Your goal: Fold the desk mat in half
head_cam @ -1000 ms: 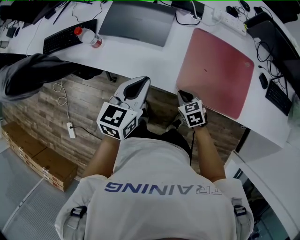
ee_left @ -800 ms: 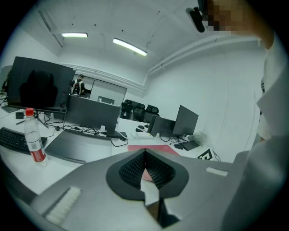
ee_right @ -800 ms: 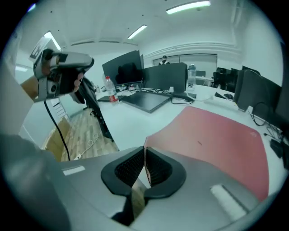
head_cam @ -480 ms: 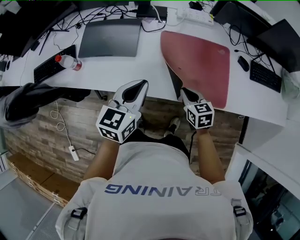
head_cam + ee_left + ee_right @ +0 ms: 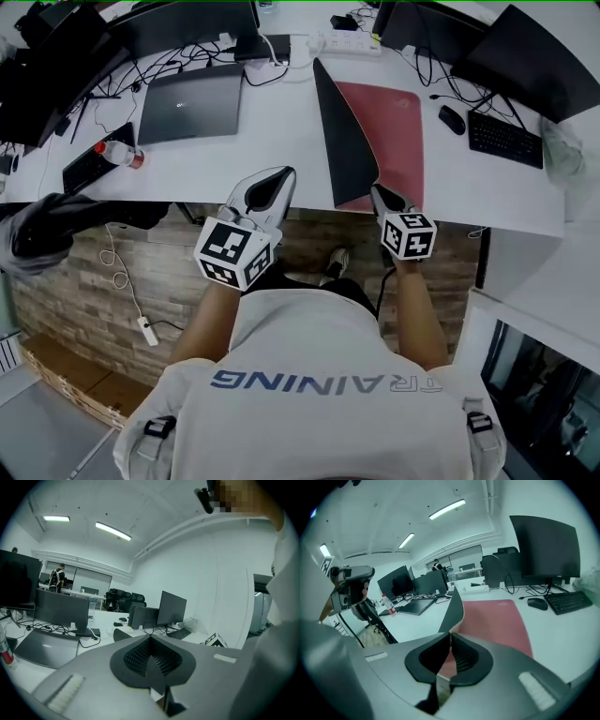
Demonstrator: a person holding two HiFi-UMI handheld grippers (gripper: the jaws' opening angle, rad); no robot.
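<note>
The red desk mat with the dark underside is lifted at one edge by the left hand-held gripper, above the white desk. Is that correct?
The side is wrong: the right hand-held gripper is shut on the lifted edge of the red desk mat with the dark underside, above the white desk. The right gripper view shows that edge between its jaws.

An office; long white desks (image 5: 281,131) carry monitors (image 5: 543,545), keyboards (image 5: 504,141), a laptop (image 5: 192,103); swivel chairs (image 5: 124,599) behind.
</note>
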